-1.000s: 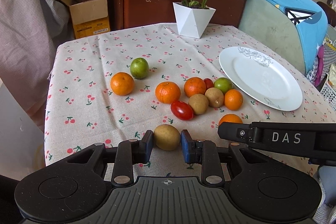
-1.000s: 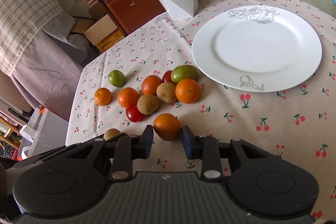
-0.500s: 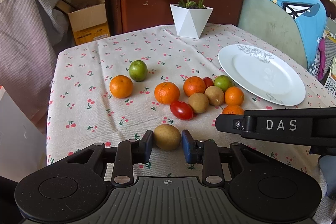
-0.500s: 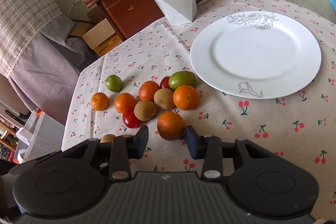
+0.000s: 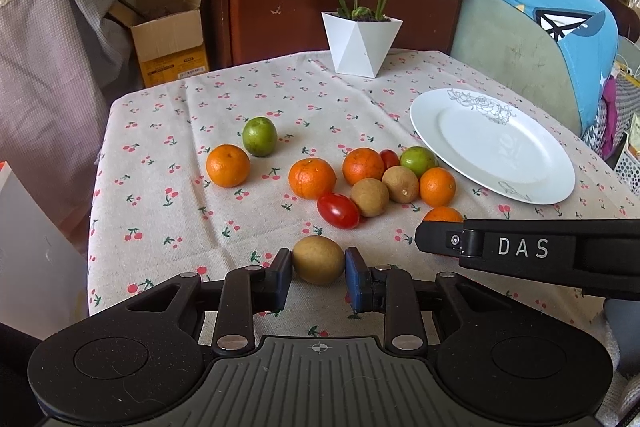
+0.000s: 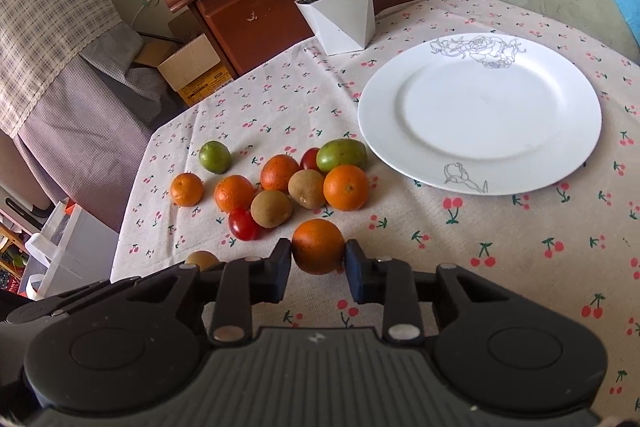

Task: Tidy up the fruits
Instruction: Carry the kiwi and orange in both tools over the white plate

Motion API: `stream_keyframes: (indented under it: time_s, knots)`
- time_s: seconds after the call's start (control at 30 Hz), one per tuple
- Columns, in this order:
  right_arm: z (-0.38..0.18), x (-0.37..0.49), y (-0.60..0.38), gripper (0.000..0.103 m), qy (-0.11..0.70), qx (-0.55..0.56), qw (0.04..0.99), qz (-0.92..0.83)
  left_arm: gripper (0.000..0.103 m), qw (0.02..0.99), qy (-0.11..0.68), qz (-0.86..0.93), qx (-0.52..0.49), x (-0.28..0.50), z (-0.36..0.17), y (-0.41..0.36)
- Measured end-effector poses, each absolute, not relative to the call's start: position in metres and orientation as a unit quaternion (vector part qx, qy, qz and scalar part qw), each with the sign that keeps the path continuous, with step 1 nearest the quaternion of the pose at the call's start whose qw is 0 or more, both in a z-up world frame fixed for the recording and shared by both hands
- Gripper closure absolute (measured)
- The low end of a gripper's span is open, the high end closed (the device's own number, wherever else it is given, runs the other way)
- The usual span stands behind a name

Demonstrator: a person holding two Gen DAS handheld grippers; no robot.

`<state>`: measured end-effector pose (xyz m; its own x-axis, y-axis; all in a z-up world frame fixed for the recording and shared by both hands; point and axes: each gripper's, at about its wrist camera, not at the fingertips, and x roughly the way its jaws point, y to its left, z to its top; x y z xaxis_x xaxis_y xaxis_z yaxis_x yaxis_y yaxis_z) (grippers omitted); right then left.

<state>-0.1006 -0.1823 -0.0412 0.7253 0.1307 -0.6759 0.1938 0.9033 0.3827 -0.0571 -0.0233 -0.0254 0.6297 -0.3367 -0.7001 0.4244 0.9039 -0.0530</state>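
My left gripper (image 5: pixel 318 273) is shut on a brown kiwi (image 5: pixel 318 259), held just above the cherry-print cloth. My right gripper (image 6: pixel 318 267) is shut on an orange (image 6: pixel 318 246), lifted above the cloth; that orange also peeks over the right gripper's arm in the left wrist view (image 5: pixel 443 214). A white plate (image 6: pixel 480 111) with a rose drawing lies empty to the right. Loose oranges, two brown kiwis, two green fruits and two red tomatoes cluster left of the plate (image 6: pixel 304 183).
A white faceted plant pot (image 6: pixel 340 17) stands at the table's far side. A lone orange (image 5: pixel 227 165) and green fruit (image 5: pixel 259 136) lie left of the cluster. A wooden cabinet, cardboard box and blue-covered chair surround the table.
My right gripper opened briefly around the orange, then closed on it and lifted it. My left gripper kept hold of the kiwi and rose a little.
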Motion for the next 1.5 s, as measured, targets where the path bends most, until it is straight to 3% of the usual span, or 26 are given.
stream_keyframes:
  time_s: [1.5]
  knots:
    - [0.001, -0.161, -0.235, 0.074, 0.277, 0.275, 0.915, -0.104, 0.077, 0.894, 0.355, -0.272, 0.011, -0.058, 0.008, -0.052]
